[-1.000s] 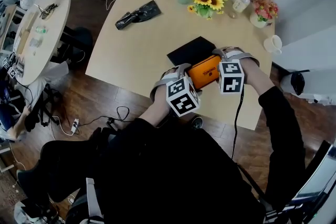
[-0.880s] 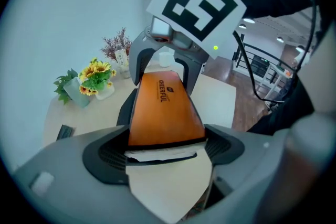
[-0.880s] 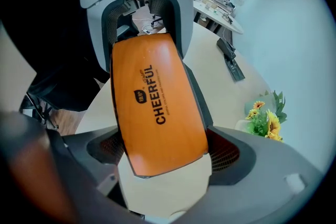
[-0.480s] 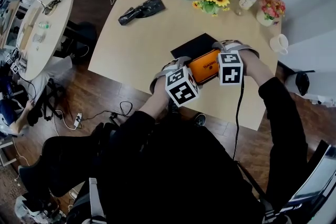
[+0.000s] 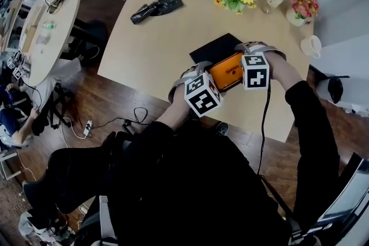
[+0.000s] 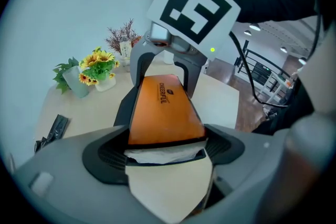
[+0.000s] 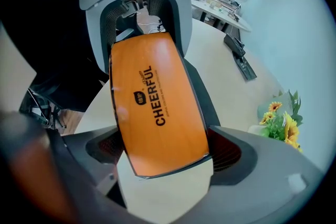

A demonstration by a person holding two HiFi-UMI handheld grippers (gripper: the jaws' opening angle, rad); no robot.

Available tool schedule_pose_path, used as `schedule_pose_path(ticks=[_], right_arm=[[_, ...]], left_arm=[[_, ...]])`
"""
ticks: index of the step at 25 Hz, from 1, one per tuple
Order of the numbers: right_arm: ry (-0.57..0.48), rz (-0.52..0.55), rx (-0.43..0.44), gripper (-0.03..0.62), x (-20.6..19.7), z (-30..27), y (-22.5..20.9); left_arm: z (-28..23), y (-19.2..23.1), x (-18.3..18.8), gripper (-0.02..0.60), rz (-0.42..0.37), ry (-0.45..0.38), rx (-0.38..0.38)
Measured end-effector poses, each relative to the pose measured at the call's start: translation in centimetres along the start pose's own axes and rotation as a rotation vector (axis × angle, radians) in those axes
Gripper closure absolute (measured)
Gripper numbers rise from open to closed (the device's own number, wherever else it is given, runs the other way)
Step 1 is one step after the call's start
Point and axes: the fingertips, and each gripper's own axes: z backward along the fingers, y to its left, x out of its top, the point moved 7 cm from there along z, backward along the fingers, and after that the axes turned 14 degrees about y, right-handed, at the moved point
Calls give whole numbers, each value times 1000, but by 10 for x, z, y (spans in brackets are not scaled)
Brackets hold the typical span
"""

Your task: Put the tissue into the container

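Container (image 7: 155, 113): rigid orange shell, finished smooth with a soft satin sheen; lettering is printed in matt black.
Tissue (image 6: 163, 156): white paper, soft, crumpled and matt, seen at lower centre of the left gripper view.
Left gripper (image 6: 165, 134), right gripper (image 7: 163, 149): housings are moulded in grey matt plastic; pads (image 6: 107, 152) are black and finely ribbed.
Marker cube (image 5: 201, 95): white faces, printed matt black.
Table (image 5: 155, 43): pale wood-look top, smooth, matt.
Floor (image 5: 109, 95): dark wood planks, slightly glossy.
Bag (image 5: 155, 7), upper centre-left: black crinkled film, glossy.

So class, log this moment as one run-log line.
left gripper: clamped on orange container | right gripper: clamped on opposite end | tissue: visible under orange top
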Motion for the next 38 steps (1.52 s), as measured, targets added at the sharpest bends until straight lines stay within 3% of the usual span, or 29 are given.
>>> schedule_pose_path(ticks=[10, 12, 20, 25, 29, 33, 35, 38], right_arm=[[-13, 20, -29, 88, 1, 2, 4], [-20, 6, -21, 52, -1, 3, 8], [-145, -94, -93, 51, -9, 29, 19], [-490, -345, -242, 197, -17, 84, 32], [-794, -583, -333, 281, -31, 123, 58], [-1107, -891, -450, 312, -55, 167, 86], [-1236, -1054, -500, 315, -72, 183, 101], [-1357, -1210, -552, 336, -91, 201, 123]], left_arm=[[5, -5, -6, 149, 62, -71, 35], [11, -4, -9, 138, 85, -91, 47], [36, -11, -16, 137, 154, -171, 31], [73, -24, -10, 144, 188, -327, 52], [117, -33, -1, 172, 261, -535, 108], [158, -48, 7, 230, 317, -735, 175], [170, -56, 11, 233, 334, -786, 203], [185, -63, 14, 250, 370, -849, 254]])
